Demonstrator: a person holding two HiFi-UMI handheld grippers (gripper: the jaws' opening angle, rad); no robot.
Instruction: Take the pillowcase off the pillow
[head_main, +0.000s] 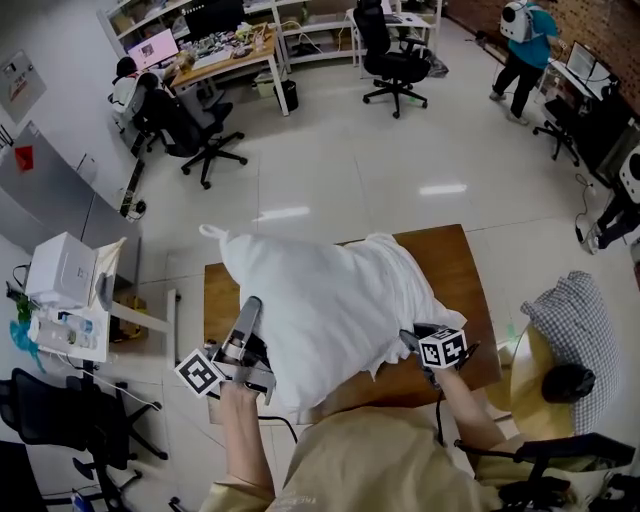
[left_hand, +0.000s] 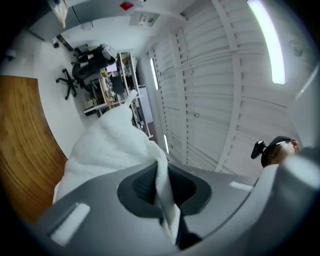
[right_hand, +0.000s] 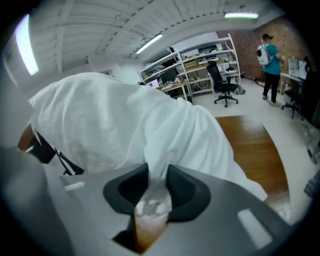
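The left tongs (left_hand: 161, 182) and right tongs (right_hand: 155, 187) each clamp the pillowcase (head_main: 330, 300) over the wooden table (head_main: 470, 280), office chair (head_main: 395, 60) beyond.

Bright ceiling lights, floor glare, fisheye edges

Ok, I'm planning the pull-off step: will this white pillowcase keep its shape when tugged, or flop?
Probably floppy: the pillowcase bunches into thin folds where the left hand-held gripper and right hand-held gripper pinch it. Likely light for its bulk: two edge pinches seem to hold it up over the table.
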